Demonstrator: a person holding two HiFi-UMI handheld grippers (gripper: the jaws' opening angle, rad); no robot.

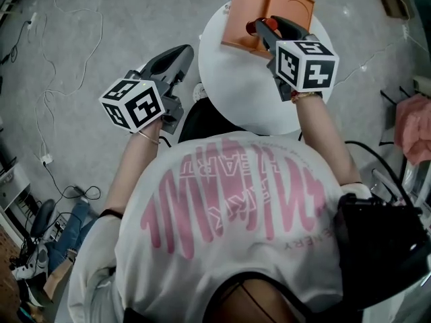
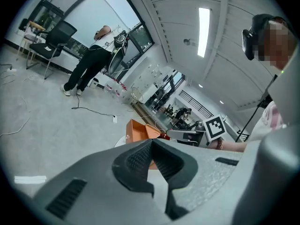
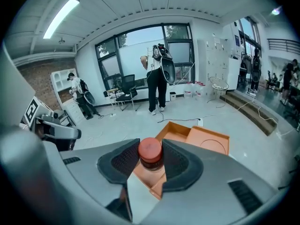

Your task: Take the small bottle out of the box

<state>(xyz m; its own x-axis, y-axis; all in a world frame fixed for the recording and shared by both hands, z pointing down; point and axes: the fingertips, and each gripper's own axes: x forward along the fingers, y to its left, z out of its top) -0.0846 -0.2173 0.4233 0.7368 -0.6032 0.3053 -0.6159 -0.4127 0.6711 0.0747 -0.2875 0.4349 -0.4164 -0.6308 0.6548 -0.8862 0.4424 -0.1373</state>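
A small clear bottle with a red cap (image 3: pixel 150 153) stands upright between my right gripper's (image 3: pixel 151 161) pads, which are shut on it just below the cap. In the head view the right gripper (image 1: pixel 259 32) holds the bottle (image 1: pixel 252 27) above the near edge of the open orange box (image 1: pixel 291 5), at the far side of the round white table (image 1: pixel 229 79). The box (image 3: pixel 206 142) lies open below and beyond the bottle. My left gripper (image 1: pixel 182 51) hangs off the table's left side, over the floor. Its tips (image 2: pixel 152 142) meet with nothing between them.
Cables (image 1: pixel 67 79) trail over the grey floor on the left. A pink cloth (image 1: pixel 412 126) and dark gear sit at the right edge. People stand by the far windows (image 3: pixel 157 78), next to a black chair (image 3: pixel 124 95).
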